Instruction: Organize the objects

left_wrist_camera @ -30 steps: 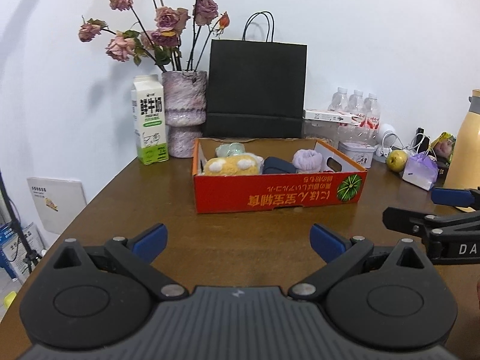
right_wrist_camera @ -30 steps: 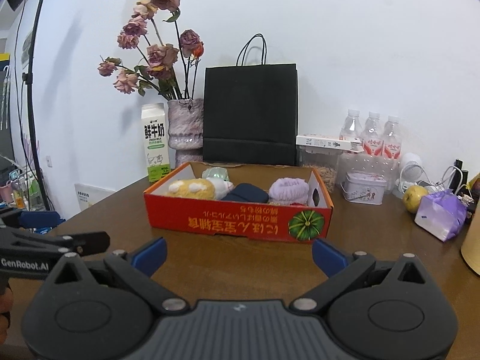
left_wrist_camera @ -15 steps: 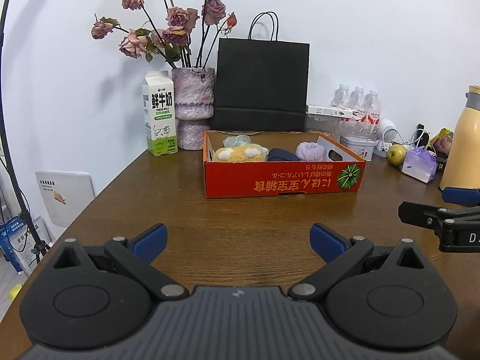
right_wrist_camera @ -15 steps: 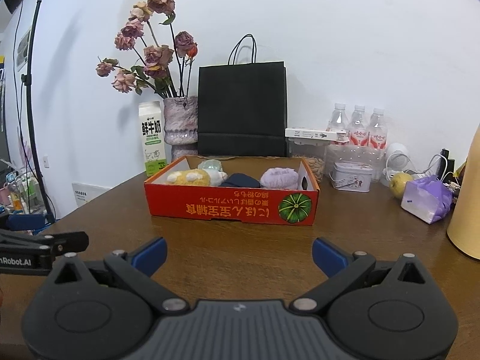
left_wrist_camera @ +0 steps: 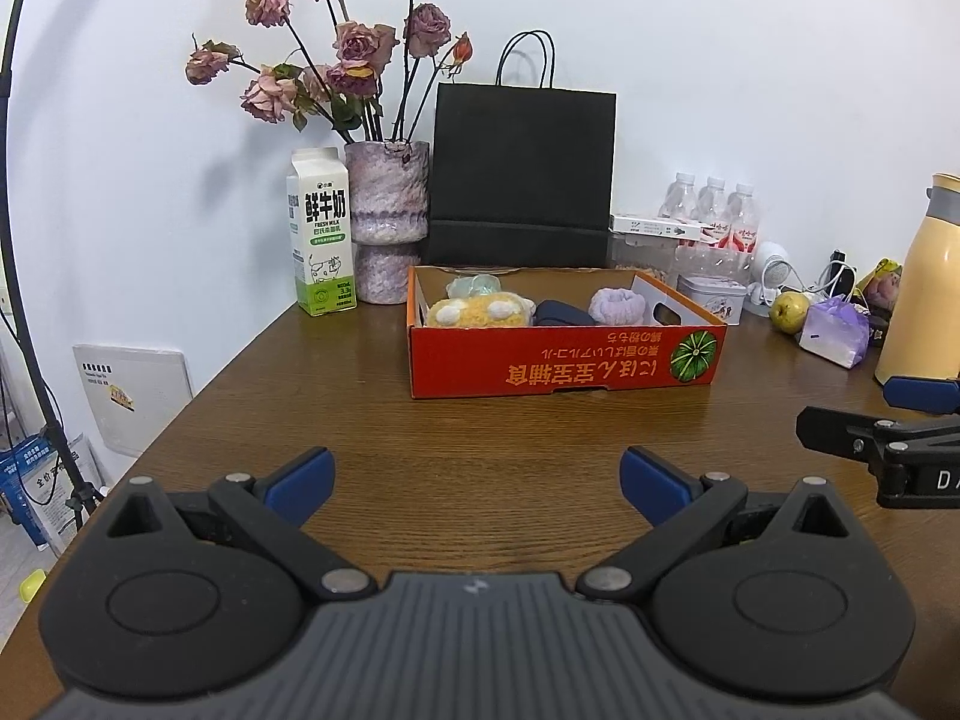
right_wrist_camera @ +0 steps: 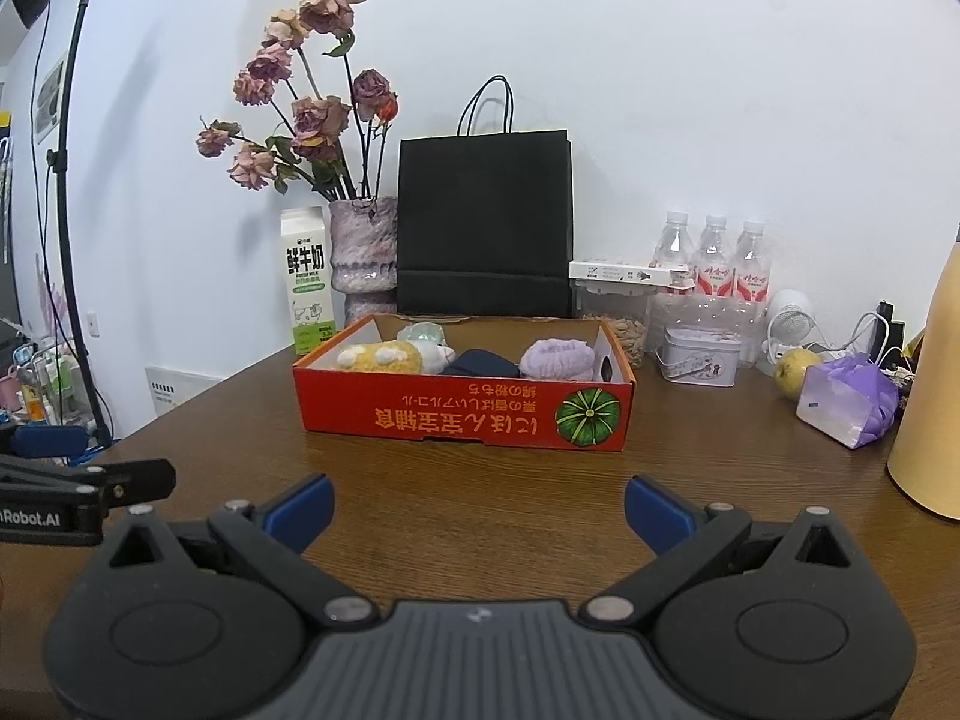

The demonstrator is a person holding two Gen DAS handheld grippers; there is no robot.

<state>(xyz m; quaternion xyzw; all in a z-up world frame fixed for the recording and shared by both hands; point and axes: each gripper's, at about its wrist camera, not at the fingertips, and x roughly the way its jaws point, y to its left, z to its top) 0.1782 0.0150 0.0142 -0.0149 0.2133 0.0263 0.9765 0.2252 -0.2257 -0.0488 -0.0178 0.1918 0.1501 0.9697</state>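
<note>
A red cardboard box (left_wrist_camera: 564, 369) (right_wrist_camera: 462, 414) sits mid-table. Inside lie a yellow plush toy (left_wrist_camera: 477, 313) (right_wrist_camera: 378, 357), a pale green item (left_wrist_camera: 474, 285), a dark blue pouch (left_wrist_camera: 561, 313) (right_wrist_camera: 480, 363) and a lilac fuzzy roll (left_wrist_camera: 617, 306) (right_wrist_camera: 555, 360). My left gripper (left_wrist_camera: 477, 477) hovers open over bare table, well short of the box, nothing between its blue pads. My right gripper (right_wrist_camera: 477, 507) is likewise open and empty, in front of the box. Each gripper shows at the edge of the other's view.
Behind the box stand a milk carton (left_wrist_camera: 320, 240), a vase of dried roses (left_wrist_camera: 389, 222), a black paper bag (left_wrist_camera: 522, 177), water bottles (right_wrist_camera: 714, 258) and a tin (right_wrist_camera: 699, 357). At right are a pear (right_wrist_camera: 795, 363), a purple pack (right_wrist_camera: 849, 402) and a yellow flask (left_wrist_camera: 927, 282).
Both grippers have drawn back from the box, which now looks smaller and farther. Both stay open and empty.
</note>
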